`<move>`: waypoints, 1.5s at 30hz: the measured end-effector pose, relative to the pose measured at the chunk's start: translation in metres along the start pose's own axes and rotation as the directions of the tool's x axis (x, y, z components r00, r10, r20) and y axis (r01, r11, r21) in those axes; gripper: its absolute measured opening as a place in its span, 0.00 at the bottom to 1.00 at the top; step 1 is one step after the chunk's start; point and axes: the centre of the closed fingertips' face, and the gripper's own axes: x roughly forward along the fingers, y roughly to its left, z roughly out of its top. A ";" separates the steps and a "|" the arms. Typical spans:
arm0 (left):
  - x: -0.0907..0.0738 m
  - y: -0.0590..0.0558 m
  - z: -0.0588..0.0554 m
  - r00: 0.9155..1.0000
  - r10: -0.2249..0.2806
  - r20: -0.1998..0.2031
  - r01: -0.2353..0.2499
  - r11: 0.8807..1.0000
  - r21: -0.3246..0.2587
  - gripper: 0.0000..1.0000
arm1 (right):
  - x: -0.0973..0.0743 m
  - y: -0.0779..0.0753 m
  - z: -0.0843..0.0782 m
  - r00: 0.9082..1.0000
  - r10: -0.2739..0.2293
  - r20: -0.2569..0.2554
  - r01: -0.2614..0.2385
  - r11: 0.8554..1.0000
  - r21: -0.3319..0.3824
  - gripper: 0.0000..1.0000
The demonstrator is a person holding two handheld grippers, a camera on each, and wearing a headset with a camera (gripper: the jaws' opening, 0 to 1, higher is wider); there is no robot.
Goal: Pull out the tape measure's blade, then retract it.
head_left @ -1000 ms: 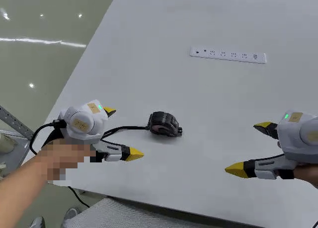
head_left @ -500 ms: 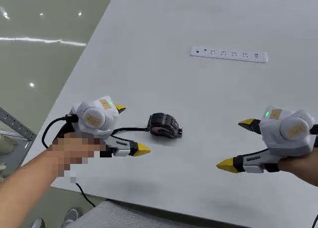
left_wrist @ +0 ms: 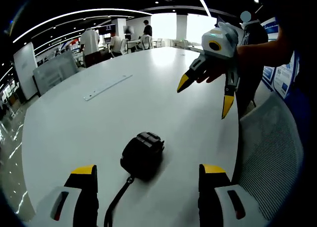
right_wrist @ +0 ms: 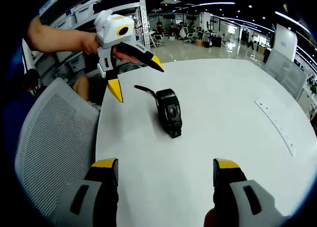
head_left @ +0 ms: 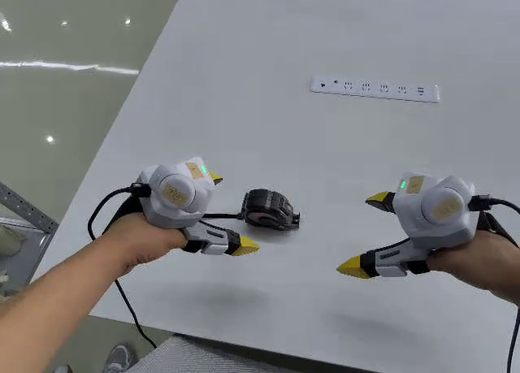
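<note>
The wide white tabletop [head_left: 325, 32] carries everything, with its left edge running along a glossy floor. A grey mesh chair back [right_wrist: 54, 138] stands against the tabletop's near edge. A long white power strip [head_left: 374, 89] lies flat well in from the near edge, toward the right side and far from the grippers.

The white left gripper with yellow-tipped black claws [head_left: 231, 212] hovers over the tabletop's near edge, toward its left edge. Its claw is spread wide and grips nothing. In the left gripper view the two jaws of the left gripper [left_wrist: 148, 170] stand either side of the tape measure, apart from it. The matching right gripper [head_left: 361, 233] hangs above the near edge further right. Its claw is also spread and empty, and it points toward the left gripper.

The black tape measure [head_left: 270, 208] rests on the tabletop close to the near edge. It lies between the two grippers, just beside the left one and well apart from the right. A thin black cord [right_wrist: 143, 89] trails from its case toward the left gripper.
</note>
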 end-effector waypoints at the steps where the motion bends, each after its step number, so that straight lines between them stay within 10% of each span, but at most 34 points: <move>1: 0.001 0.000 0.001 1.000 -0.003 -0.002 0.003 1.000 0.003 0.80 | 0.002 0.000 0.001 1.000 0.003 -0.002 -0.003 1.000 -0.006 0.75; 45: 0.058 -0.004 0.008 0.986 -0.138 -0.091 0.151 0.976 0.155 0.58 | 0.097 -0.015 0.000 0.990 0.120 -0.073 -0.130 0.979 -0.158 0.47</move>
